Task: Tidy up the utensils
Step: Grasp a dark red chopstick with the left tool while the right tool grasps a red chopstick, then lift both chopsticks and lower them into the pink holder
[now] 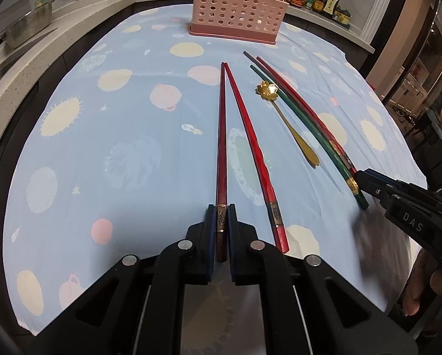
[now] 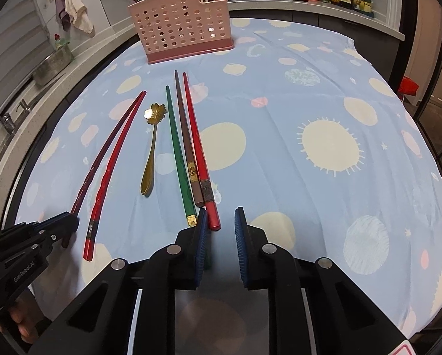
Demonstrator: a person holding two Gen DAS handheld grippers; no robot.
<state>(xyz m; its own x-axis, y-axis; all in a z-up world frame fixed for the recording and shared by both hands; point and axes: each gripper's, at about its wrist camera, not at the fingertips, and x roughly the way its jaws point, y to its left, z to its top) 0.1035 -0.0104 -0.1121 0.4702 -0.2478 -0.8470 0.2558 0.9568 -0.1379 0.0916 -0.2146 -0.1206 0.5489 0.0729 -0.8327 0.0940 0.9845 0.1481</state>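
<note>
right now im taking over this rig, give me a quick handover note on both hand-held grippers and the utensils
Left hand-held gripper: shut on the dark red chopstick near its banded end, chopstick lying on the tablecloth.
Right hand-held gripper: open, nothing between the pads; the bright red chopstick end lies just inside its left finger.
On the cloth: another red chopstick, gold flower spoon, green chopstick, brown chopstick.
Done: some utensils already stand in the pink holder.
Left: all five chopsticks and the spoon go into the holder.
</note>
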